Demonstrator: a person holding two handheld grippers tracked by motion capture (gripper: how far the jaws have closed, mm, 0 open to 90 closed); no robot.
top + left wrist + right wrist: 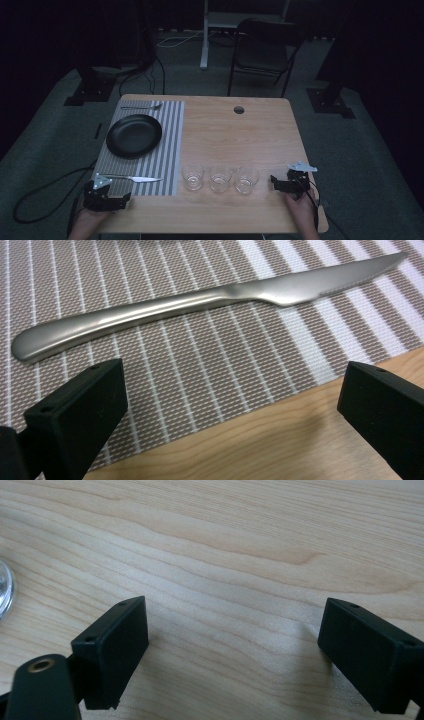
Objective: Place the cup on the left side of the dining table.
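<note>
Knife [200,300] lies flat on striped placemat [200,375] near worktop [235,135] front edge. Left hand-held gripper [230,405] released, just short of it; right hand-held gripper [232,645] released over bare wood. Knife probably stiff, thin, slippery: pinch mid-handle.

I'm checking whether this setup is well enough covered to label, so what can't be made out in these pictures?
- Utensil beyond the black plate, high view: too small and dim to tell fork from spoon.
- Three glasses, high view: too dim to tell whether they hold anything.
- Knife, left gripper view: blade tip runs to the picture's edge.
- Glass, right gripper view: cut off by the left edge.
</note>
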